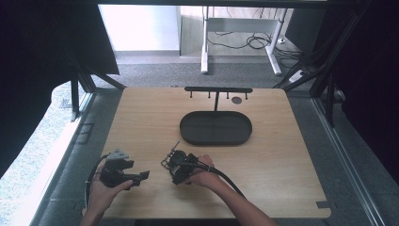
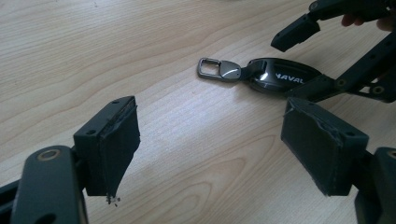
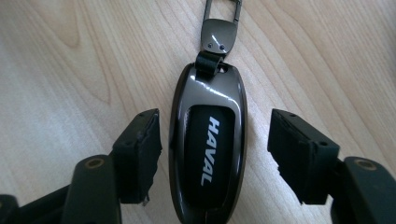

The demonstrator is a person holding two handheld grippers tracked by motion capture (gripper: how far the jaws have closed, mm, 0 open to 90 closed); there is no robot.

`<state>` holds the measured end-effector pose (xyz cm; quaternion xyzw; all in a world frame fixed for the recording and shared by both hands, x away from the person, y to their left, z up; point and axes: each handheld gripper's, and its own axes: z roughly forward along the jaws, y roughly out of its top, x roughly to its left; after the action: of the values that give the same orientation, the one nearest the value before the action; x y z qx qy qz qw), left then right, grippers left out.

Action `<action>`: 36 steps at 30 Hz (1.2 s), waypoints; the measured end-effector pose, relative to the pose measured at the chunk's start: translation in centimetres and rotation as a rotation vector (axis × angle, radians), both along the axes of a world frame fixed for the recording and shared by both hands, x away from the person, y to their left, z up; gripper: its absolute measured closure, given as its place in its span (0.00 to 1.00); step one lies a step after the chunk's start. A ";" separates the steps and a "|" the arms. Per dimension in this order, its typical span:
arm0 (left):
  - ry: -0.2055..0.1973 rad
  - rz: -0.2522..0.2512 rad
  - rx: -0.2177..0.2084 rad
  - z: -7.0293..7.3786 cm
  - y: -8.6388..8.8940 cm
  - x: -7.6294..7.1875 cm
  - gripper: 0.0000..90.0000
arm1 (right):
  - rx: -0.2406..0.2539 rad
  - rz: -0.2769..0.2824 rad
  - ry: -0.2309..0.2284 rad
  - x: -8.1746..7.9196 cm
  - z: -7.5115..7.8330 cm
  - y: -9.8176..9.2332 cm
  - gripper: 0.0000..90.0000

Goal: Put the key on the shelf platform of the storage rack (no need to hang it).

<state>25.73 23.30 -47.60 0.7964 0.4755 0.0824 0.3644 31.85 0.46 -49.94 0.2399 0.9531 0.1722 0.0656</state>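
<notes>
A glossy dark key fob (image 3: 208, 140) marked HAVAL lies flat on the wooden table (image 1: 282, 160), its metal clip (image 3: 220, 30) pointing away. My right gripper (image 3: 215, 154) is open, one jaw on each side of the fob and neither pad touching it. In the high view the right gripper (image 1: 170, 162) sits at the front middle of the table, and the clip (image 1: 171, 151) pokes out beyond it. My left gripper (image 2: 215, 140) is open and holds nothing; it faces the fob (image 2: 280, 77) from a short way off. In the high view the left gripper (image 1: 136, 170) is at the front left.
A black oval tray (image 1: 215, 129) lies past the table's middle, with a black T-shaped rack (image 1: 218, 89) with small hooks behind it. A small dark disc (image 1: 236, 100) lies by the rack. Bare wood surrounds the fob. Table legs and cables stand on the floor beyond.
</notes>
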 end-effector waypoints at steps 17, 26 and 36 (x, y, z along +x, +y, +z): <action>0.005 0.001 0.003 -0.1 -0.2 0.1 0.22 | 0.006 -0.002 0.042 0.5 -1.0 0.4 0.54; 0.004 0.002 0.006 -0.1 -0.2 0.1 0.22 | 0.008 0.024 0.037 0.1 -0.8 0.5 0.54; 0.000 0.005 0.005 -0.1 -0.1 0.1 0.22 | 0.078 0.041 0.005 -0.2 1.7 -0.4 0.54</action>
<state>25.85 23.24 -47.67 0.7962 0.4773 0.0843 0.3623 31.66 0.05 -48.23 0.2233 0.9506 0.2099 0.0504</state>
